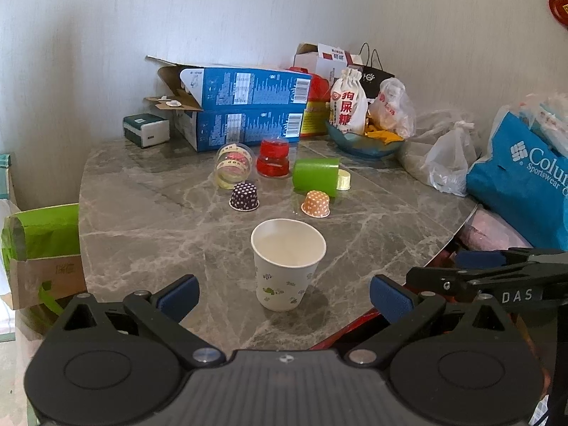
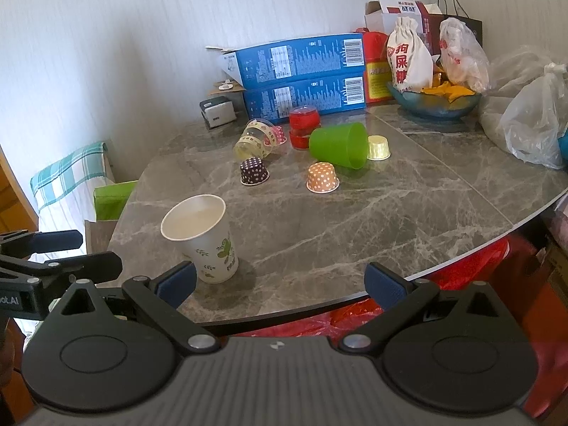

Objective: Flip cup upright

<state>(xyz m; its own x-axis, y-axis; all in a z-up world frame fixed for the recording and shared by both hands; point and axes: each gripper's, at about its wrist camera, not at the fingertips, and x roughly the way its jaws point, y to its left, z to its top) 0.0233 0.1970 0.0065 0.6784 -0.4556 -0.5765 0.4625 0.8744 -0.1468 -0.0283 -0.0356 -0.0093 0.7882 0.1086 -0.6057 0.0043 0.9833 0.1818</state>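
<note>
White paper cup (image 1: pixel 287 264), leaf print, upright on table (image 1: pixel 159 220), inside bare. Green cup (image 1: pixel 315 176) on side. Left tongs (image 1: pixel 284 296), right tongs (image 2: pixel 280 282) spread wide, gripping nothing.

Looks like a lived-in home, probably a dining corner. Grey marble-patterned table (image 1: pixel 149 220) pushed against a plain pale wall across the top of the frame. Crowded at centre and upper right with household clutter: two stacked blue cartons (image 1: pixel 248 113), a drawstring snack pouch (image 1: pixel 348 106) with Chinese print sitting in a blue bowl (image 1: pixel 365 143), knotted plastic bags (image 1: pixel 451 156), a blue Columbia shopping bag (image 1: pixel 514 174). Checked cloth (image 2: pixel 67 174) draped over furniture at the left edge of the right wrist view. Small party cups and cupcake liners (image 1: pixel 244 196) scattered mid-table.
</note>
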